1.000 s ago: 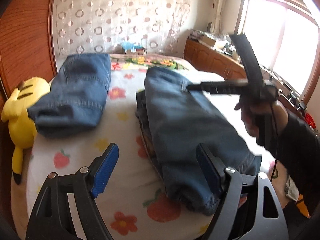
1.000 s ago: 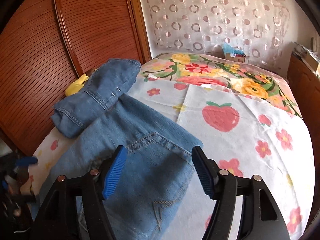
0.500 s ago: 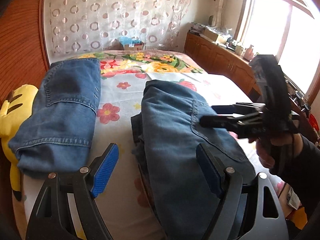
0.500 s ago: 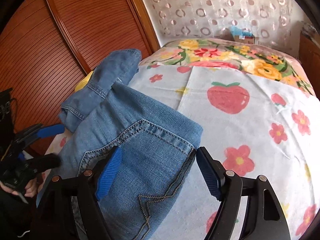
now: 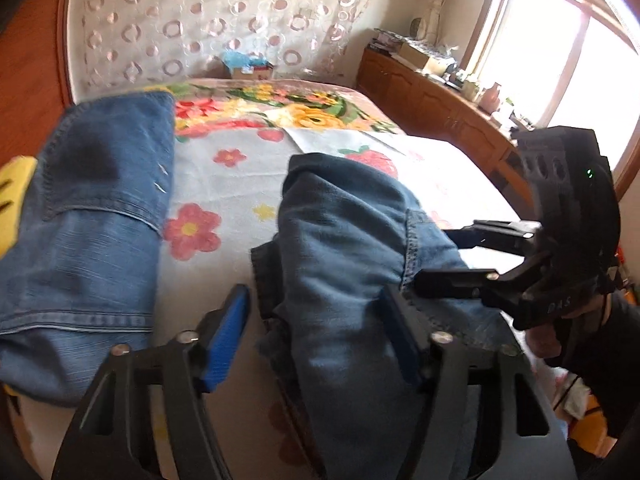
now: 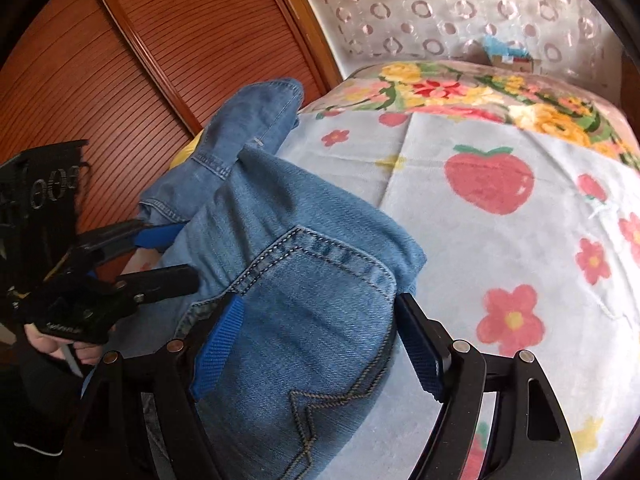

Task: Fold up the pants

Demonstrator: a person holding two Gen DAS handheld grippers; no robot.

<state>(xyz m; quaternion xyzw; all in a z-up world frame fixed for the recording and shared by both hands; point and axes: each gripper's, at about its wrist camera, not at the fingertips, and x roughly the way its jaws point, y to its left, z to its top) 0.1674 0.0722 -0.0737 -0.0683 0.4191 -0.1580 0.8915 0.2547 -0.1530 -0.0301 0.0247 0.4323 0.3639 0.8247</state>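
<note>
The jeans [image 5: 352,264] lie folded in a thick bundle across the near edge of the bed [image 5: 240,184], pocket side up, on the strawberry-and-flower sheet [image 6: 520,208]. A second pair [image 5: 92,232], already folded, rests to the left, near the wooden panel wall [image 6: 120,60], with a yellow plush toy [image 5: 12,200] beside it.

Left gripper [image 5: 316,332]: the jaws have just been closing. They straddle the left side of the bundle. The blue left pad stands clear of the cloth, so the jaws are spread with denim between them and no pinch yet made. Contact at the right pad cannot be confirmed.

Right gripper [image 6: 316,356]: the jaws stand wide around the pocket corner of the bundle. The left pad lies against the denim and the right pad sits just beside the fold edge. No firm pinch is visible, so the jaws are read as spread.

Step in hand, as judged: both grippers are set on the near end of the bundle to take hold for the next fold or for shifting the pile.

Next move calls for:
1. Close both sets of jaws until all layers are caught, not only the top one.
2. Lift both sides evenly so the stack does not slide apart.
3. Keep the edges aligned while carrying the bundle over or aside.

Risk: a thick multi-layer fold may slip from one pad.
</note>
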